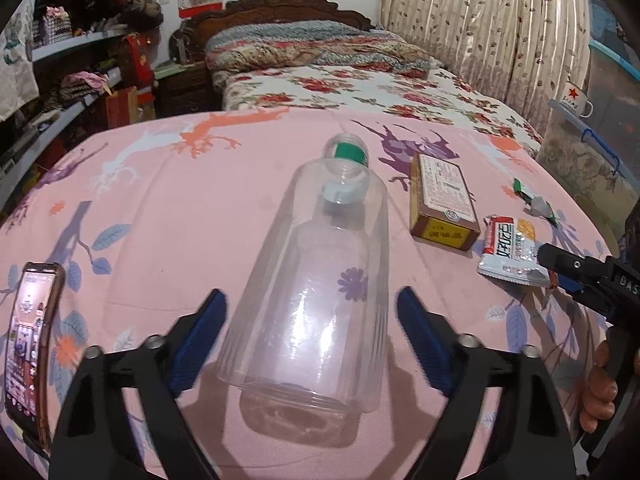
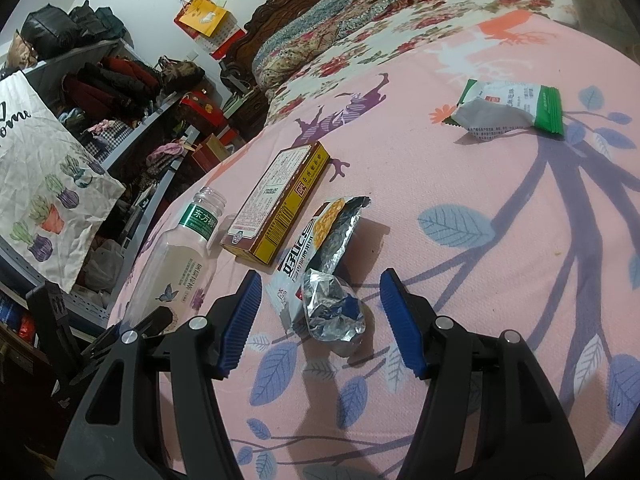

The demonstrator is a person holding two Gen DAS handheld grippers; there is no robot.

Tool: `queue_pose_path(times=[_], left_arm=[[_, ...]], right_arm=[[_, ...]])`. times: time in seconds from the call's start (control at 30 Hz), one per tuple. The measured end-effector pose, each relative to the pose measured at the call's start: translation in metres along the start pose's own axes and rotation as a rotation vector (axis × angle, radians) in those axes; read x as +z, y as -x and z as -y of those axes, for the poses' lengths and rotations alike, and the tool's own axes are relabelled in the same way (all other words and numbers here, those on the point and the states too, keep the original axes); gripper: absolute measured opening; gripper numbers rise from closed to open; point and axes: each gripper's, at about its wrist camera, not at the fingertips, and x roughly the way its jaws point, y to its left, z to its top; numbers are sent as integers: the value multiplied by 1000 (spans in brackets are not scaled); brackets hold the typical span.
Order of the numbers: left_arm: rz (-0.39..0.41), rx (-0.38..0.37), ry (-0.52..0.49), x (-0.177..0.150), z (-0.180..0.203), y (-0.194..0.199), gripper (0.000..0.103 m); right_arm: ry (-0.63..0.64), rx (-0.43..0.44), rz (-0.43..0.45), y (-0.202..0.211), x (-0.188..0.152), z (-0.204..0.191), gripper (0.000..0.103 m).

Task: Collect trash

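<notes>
Setting: bedroom; pink bedspread (image 1: 168,208) with leaf and deer print, cluttered shelves at left, curtain at right.

Left wrist view
- Left gripper (image 1: 310,338): jaws wide apart, either side of the bottle's base, not touching it.
- Bottle (image 1: 320,288): clear plastic, capless, green neck band, lying on its side, neck pointing away.
- Box (image 1: 442,200): yellow-brown carton, flat, just right of bottle.
- Snack wrapper (image 1: 510,250): red and white, right of box, beside the right gripper's tip (image 1: 552,258).
- Phone (image 1: 30,344): screen lit, far left edge.

Right wrist view
- Right gripper (image 2: 320,324): jaws apart, straddling the snack wrapper (image 2: 320,264), torn open, foil showing.
- Box (image 2: 280,204): just beyond wrapper.
- Bottle (image 2: 180,256): left of box.
- Green wrapper (image 2: 512,110): well apart, upper right.
</notes>
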Motion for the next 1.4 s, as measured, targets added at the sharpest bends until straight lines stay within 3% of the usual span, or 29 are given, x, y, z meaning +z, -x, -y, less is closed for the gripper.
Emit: queue_pose_path(times=[0.03,0.1,0.13,0.17,0.27,0.5,0.8,0.9,1.1,1.27,1.4], left_arm=[[-12,-8,1,0,0,-2,66],[-29,-20,2,0,-1,-5,64],[-29,-29,4,0,-1,-5,64],[-30,-35,5,0,-2,-5,63],[-33,-63,35,1,-9,-2,62],[66,-74,62,6,-18,43,60],[208,-201,6,53,23,95,60],[211,-282,-66,73,62,95,60],[163,-495,-313,110,200,69,60],[-7,-677,-485,131,351,10,60],[-109,-711,-582,143,459,-43,60]], right_arm=[[6,-5,-1,-1,0,-2,64],[20,-10,-8,-3,0,-6,64],[22,-3,-14,-4,1,-8,57],[22,5,-34,-9,1,-10,41],[37,12,-57,-15,2,-17,19],[84,67,-22,-6,1,-33,16],[7,94,81,30,15,-5,16],[-10,71,149,53,21,13,16],[-105,-79,361,135,36,85,16],[-274,-262,467,204,47,179,16],[-348,-382,478,230,64,243,16]])
